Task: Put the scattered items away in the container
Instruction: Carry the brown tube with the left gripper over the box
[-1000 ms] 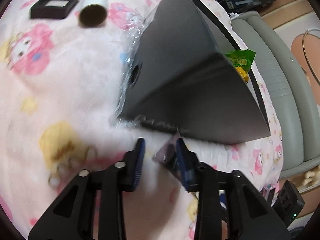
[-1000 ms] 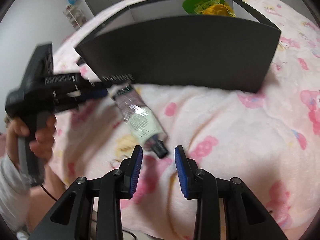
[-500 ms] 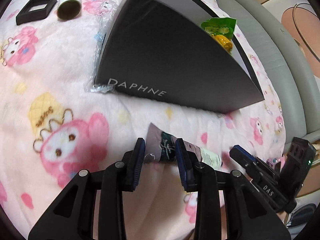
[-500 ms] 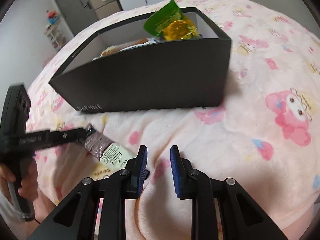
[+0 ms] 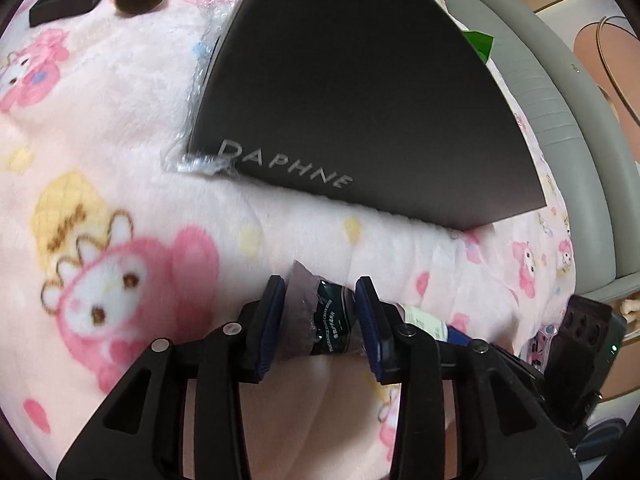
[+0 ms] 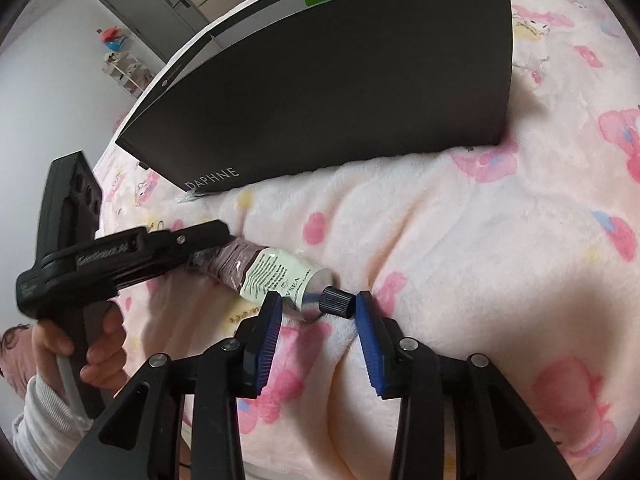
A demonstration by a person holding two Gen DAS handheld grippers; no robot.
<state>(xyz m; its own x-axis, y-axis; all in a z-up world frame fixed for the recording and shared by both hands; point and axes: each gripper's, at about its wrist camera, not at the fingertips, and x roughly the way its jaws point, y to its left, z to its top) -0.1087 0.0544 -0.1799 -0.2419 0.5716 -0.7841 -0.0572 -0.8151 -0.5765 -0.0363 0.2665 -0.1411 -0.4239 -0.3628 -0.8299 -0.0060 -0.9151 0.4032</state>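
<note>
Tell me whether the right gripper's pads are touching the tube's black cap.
Apart. In the right wrist view the right gripper straddles the black cap of the tube, with pink blanket visible between cap and right-hand pad.

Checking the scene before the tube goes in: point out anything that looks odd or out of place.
A crumpled scrap of clear plastic film sticks out from under the corner of the black box, as if pinned beneath it. The tube has a creased, flattened tail, which sits between the left gripper jaws.
</note>
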